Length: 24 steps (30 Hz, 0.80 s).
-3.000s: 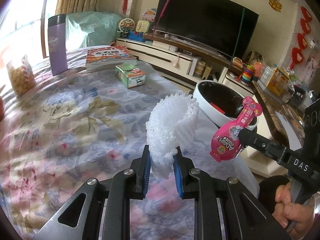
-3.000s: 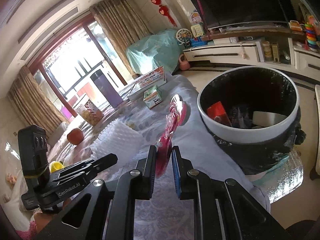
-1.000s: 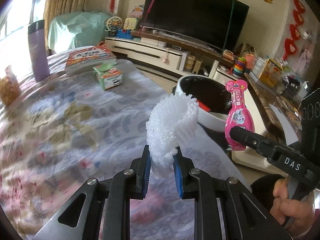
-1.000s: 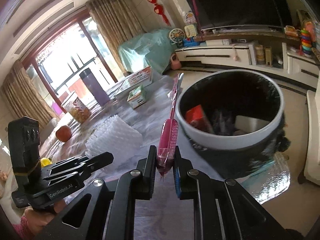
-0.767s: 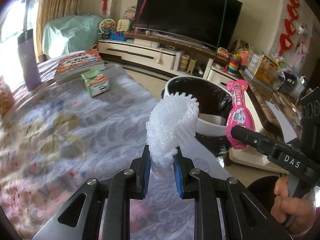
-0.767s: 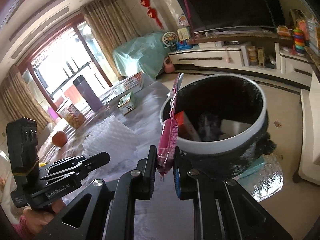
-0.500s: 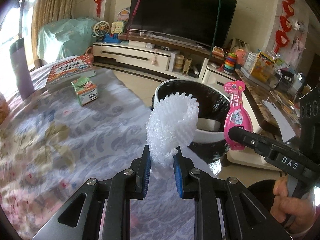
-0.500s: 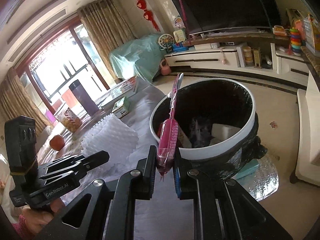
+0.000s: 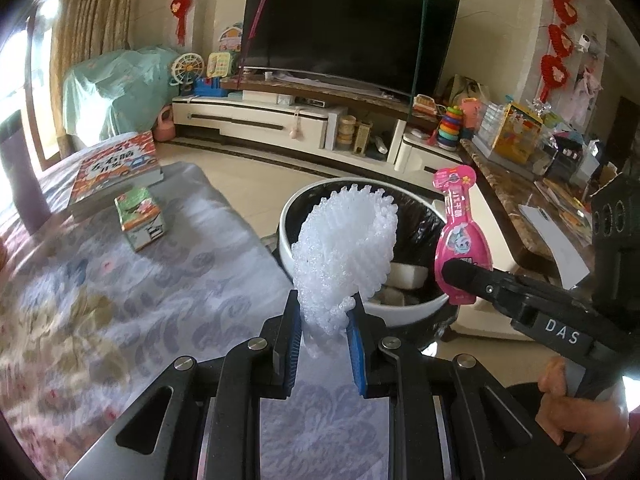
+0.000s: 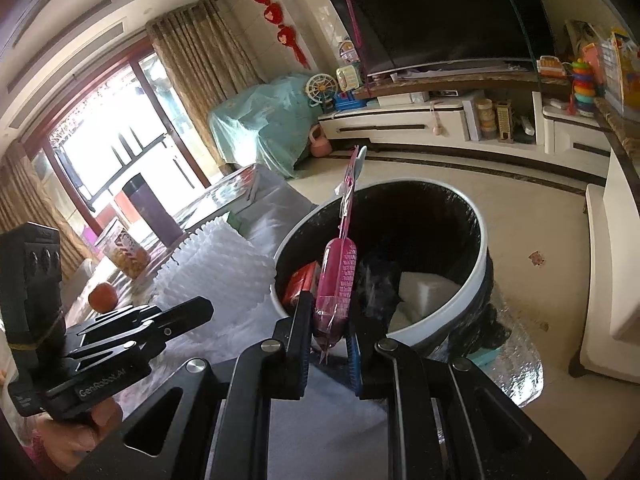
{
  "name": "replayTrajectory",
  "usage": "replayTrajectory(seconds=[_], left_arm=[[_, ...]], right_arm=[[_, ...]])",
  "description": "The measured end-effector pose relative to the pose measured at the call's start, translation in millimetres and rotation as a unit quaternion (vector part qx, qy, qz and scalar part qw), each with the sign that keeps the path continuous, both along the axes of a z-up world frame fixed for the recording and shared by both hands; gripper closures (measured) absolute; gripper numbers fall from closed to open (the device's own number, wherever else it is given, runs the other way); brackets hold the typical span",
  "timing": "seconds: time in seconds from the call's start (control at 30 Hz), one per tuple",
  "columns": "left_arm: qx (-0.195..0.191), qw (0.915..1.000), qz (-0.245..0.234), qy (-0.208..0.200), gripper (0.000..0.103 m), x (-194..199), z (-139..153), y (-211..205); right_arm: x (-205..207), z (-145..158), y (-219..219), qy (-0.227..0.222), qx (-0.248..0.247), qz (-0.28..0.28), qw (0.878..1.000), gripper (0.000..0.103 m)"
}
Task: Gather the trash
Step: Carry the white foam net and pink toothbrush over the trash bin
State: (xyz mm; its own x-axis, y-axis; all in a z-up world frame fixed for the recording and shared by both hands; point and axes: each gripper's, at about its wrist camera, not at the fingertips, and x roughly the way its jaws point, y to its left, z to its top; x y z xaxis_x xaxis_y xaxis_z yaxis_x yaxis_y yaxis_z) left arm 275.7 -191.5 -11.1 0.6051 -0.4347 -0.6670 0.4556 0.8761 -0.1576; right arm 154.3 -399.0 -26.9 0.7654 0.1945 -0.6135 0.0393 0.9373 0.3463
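Well, the left gripper (image 9: 325,330) pinches soft, springy foam netting (image 9: 346,248) by its bottom edge. The right gripper (image 10: 329,338) clamps a light, crinkly pink packet (image 10: 338,280) at its lower end, bin (image 10: 478,276) just beyond the jaws.

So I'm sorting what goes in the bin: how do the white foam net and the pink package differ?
The foam net is white, soft, bulky and curled; the pink package is flat, slim, glossy and printed. The left gripper pinches the net at its bottom end, the right gripper clamps the package's wider end. Both are held upright near the trash bin, neither dropped in yet.
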Motion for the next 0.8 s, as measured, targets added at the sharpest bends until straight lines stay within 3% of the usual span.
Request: replayTrajectory(seconds=[0.8], left_arm=[[0.013,0.9999,-0.012,-0.001,0.083,37,0,-37]], right_arm=[[29,-6,-27,0.024,-0.023,-0.010,0.999,0.088]])
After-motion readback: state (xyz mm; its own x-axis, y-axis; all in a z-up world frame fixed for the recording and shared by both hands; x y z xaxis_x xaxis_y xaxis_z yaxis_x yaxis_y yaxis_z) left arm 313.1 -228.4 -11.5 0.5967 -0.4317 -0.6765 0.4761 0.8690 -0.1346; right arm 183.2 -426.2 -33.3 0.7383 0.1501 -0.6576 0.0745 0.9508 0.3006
